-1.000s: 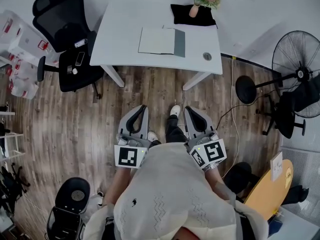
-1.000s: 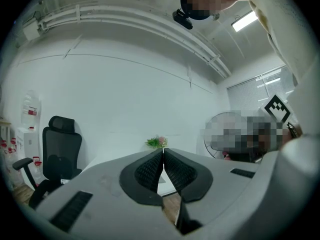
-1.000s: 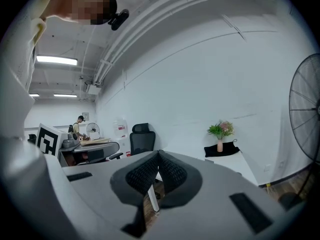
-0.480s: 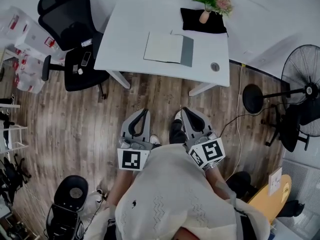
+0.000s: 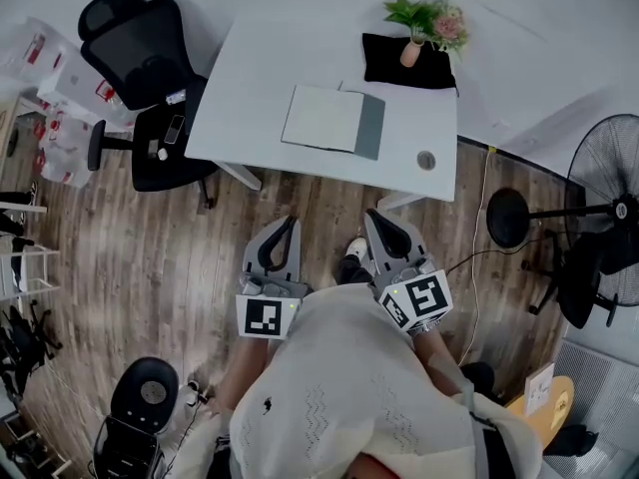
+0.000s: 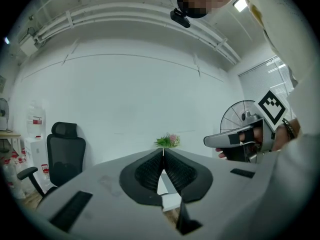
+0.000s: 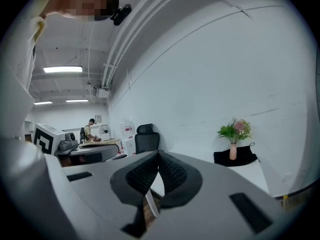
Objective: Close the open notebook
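1. The notebook (image 5: 332,121) lies open and flat on the white bench (image 5: 262,88), roughly mid-bench and a bit closer to its front edge.
2. The left gripper (image 5: 283,219) has its jaws pressed together with nothing in them. It's held over the wood floor (image 5: 150,257) in front of the bench, well apart from the notebook.
3. Same deal for the right gripper (image 5: 375,216): jaws closed, empty, right next to the left one and short of the bench too.
4. A flower vase (image 5: 411,50) sits on a black cloth (image 5: 384,66) at the bench's far right corner.
5. There's a black office chair (image 5: 140,63) at the bench's left end.
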Demonstrator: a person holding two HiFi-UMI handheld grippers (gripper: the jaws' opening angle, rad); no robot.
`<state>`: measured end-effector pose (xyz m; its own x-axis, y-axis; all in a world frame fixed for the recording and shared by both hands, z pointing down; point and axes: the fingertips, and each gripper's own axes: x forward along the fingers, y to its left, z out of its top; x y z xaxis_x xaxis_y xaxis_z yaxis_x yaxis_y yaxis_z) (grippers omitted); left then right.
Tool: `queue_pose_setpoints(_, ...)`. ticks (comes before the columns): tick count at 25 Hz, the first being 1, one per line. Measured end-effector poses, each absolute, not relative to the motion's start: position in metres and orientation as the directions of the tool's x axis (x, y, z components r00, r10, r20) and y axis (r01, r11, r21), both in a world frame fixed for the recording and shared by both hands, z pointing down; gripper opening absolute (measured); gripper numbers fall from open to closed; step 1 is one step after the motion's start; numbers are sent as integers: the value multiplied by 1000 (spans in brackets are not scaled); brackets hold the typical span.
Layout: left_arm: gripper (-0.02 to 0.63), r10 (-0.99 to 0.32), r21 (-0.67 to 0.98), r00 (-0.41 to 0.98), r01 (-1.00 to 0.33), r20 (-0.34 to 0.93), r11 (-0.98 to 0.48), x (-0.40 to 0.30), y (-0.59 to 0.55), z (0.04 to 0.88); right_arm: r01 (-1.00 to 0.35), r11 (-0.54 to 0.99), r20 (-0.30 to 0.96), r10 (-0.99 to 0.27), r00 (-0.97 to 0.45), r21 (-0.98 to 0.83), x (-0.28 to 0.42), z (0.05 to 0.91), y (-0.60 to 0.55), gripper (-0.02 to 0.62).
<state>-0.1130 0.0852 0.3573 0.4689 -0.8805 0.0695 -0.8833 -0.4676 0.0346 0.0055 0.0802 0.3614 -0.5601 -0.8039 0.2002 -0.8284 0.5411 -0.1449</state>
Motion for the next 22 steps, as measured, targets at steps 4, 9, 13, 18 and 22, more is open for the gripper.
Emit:
queue_pose_setpoints(4,17,-880,29,470,-883,67,-469,-88,67,354,-825,546,196,-802,-565,-145,29,358,60,2)
queue_pose_setpoints(9,17,-881,26,469,-883,58,-468,-54,44,357,-821,553,192,-799,-570,-139,63,361,37,2)
queue_pose_setpoints(13,17,-872,19,487,-873,53,-487,-25,32,360,-829,542,192,-806,-560,-139,92,364,24,2)
queue_pose_setpoints(18,17,-848,-13,525,-850,68,-527,-3,21,366,-853,505,202,-829,-522,-134,117,368,14,2)
queue_pose_setpoints(22,17,-836,-11,544,-838,71,-546,4,9,368,-859,497,194,-836,-513,-126,122,365,12,2)
